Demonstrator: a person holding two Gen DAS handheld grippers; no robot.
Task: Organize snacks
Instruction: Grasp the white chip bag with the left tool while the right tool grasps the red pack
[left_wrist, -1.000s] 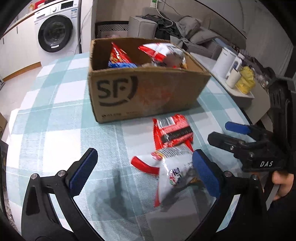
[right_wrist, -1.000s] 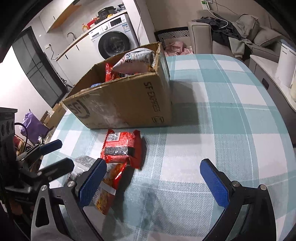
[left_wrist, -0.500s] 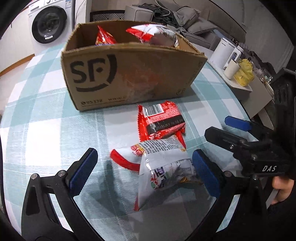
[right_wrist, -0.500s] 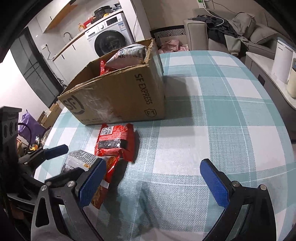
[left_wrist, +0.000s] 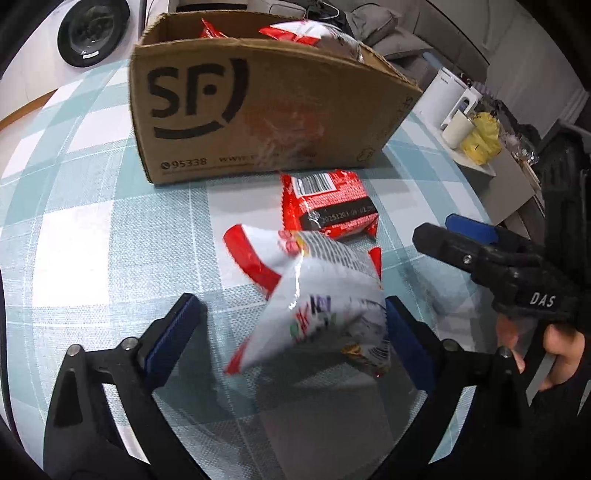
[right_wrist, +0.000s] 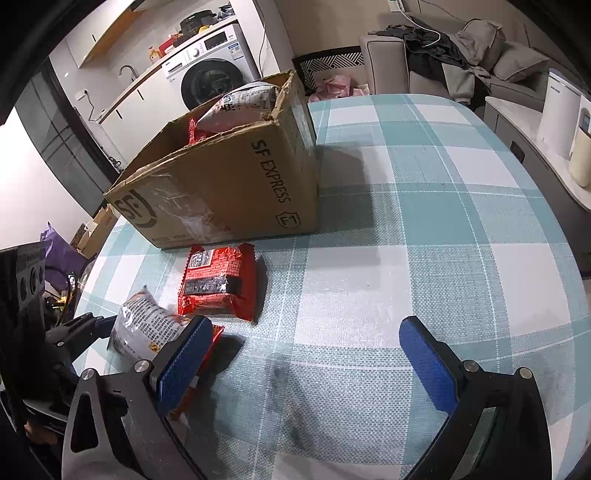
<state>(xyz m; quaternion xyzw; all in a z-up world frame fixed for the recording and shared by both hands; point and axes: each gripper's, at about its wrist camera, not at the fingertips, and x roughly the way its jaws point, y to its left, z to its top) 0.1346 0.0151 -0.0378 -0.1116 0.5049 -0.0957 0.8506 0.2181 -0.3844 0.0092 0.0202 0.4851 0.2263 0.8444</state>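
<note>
An open SF cardboard box (left_wrist: 258, 107) stands on the checked table and holds several snack bags; it also shows in the right wrist view (right_wrist: 229, 184). A red snack pack (left_wrist: 327, 206) lies flat in front of it, also in the right wrist view (right_wrist: 219, 280). A white-and-red snack bag (left_wrist: 317, 295) lies nearer, between the open fingers of my left gripper (left_wrist: 291, 332), close to the right finger. In the right wrist view this bag (right_wrist: 147, 325) sits at the left. My right gripper (right_wrist: 306, 358) is open and empty over bare tablecloth.
The table edge runs close on the right in the left wrist view, with a side counter holding a white appliance (left_wrist: 447, 99), a cup and a yellow bag beyond it. A washing machine (right_wrist: 214, 70) and a sofa (right_wrist: 443, 62) stand behind the table.
My left gripper has moved forward and lower, so the white-and-red bag now lies between its fingers. The right gripper has shifted slightly; the box and red pack look nearer.
</note>
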